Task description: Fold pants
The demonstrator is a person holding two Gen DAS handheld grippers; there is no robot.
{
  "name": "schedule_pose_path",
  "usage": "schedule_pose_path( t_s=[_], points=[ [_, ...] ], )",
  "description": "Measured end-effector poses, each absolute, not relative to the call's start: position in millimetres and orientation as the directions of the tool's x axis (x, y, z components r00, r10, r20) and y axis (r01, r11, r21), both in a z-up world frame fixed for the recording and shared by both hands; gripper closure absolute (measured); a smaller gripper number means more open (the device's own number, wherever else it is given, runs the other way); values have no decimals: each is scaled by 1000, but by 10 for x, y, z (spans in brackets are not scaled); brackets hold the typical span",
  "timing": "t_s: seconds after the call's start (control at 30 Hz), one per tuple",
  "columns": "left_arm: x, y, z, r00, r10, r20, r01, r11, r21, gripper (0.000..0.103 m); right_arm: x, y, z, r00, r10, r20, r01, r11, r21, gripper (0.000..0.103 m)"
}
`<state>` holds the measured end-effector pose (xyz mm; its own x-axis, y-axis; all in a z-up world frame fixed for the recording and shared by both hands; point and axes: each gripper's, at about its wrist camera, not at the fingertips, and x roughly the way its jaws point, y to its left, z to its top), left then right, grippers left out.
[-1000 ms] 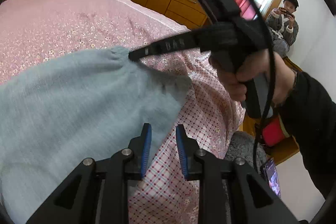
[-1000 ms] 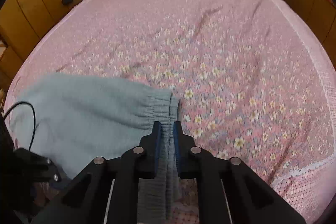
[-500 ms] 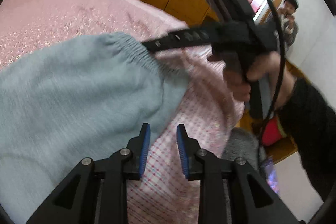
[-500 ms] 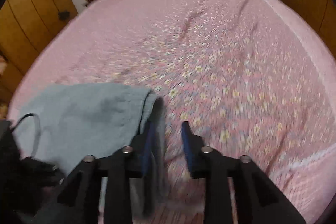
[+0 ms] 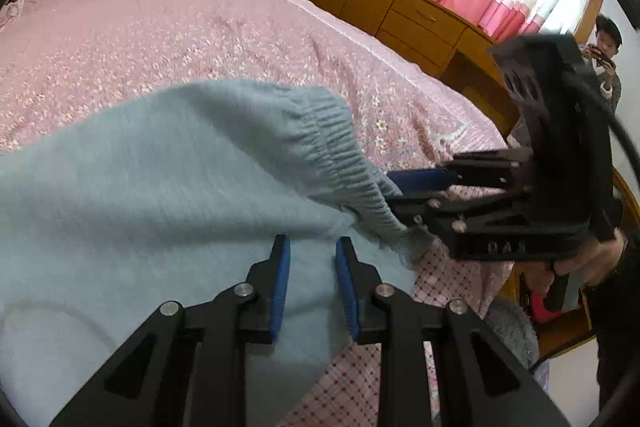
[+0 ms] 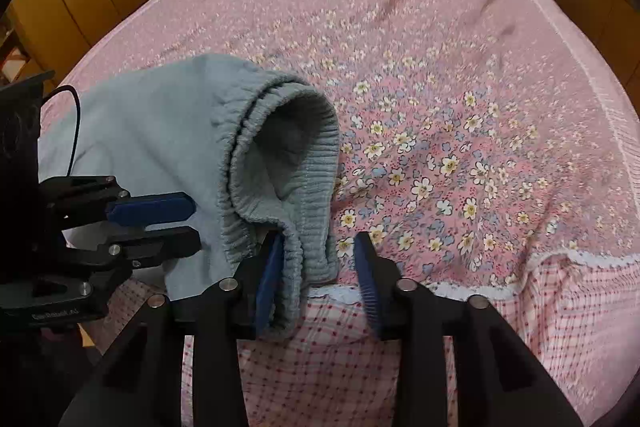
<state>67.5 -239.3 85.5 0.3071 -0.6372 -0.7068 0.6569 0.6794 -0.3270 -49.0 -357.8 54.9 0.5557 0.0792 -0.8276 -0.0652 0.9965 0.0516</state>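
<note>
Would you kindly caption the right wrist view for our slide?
Open right gripper straddling the ribbed waistband of light blue pants on a floral bedspread.

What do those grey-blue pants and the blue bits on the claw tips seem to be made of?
The pants look like a soft knit, perhaps fleece-lined cotton: matte, with a ribbed elastic waistband and a fuzzy inside. The blue pads on the left gripper look like ridged rubber or soft plastic, set on hard black plastic fingers with metal screws. The right gripper looks the same.
</note>
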Motion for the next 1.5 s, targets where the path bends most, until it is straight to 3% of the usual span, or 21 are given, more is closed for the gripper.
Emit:
schedule_pose_path(
  t_s=[0.17, 0.23, 0.3, 0.4, 0.47, 0.6, 0.73, 0.8, 0.9, 1.0, 1.13, 1.3, 1.4, 1.5],
  points=[
    [694, -2245, 1013, 315, -653, -688, 641, 681, -353, 78, -913, -3463, 741, 637, 90, -765, -126, 992, 12, 63],
    [709, -2099, 1080, 328, -650, -685, 639, 687, -346, 78, -950, -3424, 680, 610, 67, -790, -125, 992, -12, 61],
    [673, -1886, 1140, 366, -626, -688, 650, 702, -292, 77, -936, -3450, 518, 547, -22, -837, -76, 994, -75, 61],
    [630, -1320, 1255, 502, -528, -685, 624, 769, -136, 76, -996, -3536, 561, 553, 16, -833, -45, 999, -11, 58],
    [643, -787, 1286, 554, -469, -688, 569, 817, -99, 75, -1059, -3523, 628, 554, 5, -832, -48, 999, -26, 53],
    [728, 424, 1264, 623, -342, -704, 371, 921, -120, 74, -1167, -3349, 805, 555, -73, -829, -58, 990, -126, 52],
    [707, 1498, 1151, 629, -358, -690, 197, 932, -303, 67, -1178, -3117, 1062, 574, -92, -814, -59, 987, -153, 52],
    [653, 1800, 1039, 611, -350, -710, 166, 934, -317, 64, -1075, -2989, 1185, 587, -70, -806, -82, 986, -145, 51],
    [513, 2162, 842, 614, -229, -755, 87, 971, -224, 66, -824, -2667, 1278, 596, -33, -802, -138, 980, -143, 50],
    [335, 2510, 762, 648, -250, -719, 39, 954, -296, 75, -633, -2048, 1329, 600, 44, -799, -250, 959, -134, 50],
    [64, 2995, 831, 740, -60, -670, -139, 961, -239, 70, -311, -1091, 1261, 587, 183, -789, -420, 901, -103, 50],
    [-38, 3409, 919, 799, -301, -521, -47, 832, -553, 63, 69, 170, 950, 544, 342, -766, -567, 823, -35, 50],
    [138, 3350, 887, 769, -395, -503, 14, 796, -605, 61, 254, 760, 635, 494, 403, -770, -616, 788, 18, 50],
    [474, 3177, 904, 727, -426, -538, 44, 811, -584, 61, 299, 1190, 403, 491, 379, -784, -636, 772, -25, 50]
  ],
)
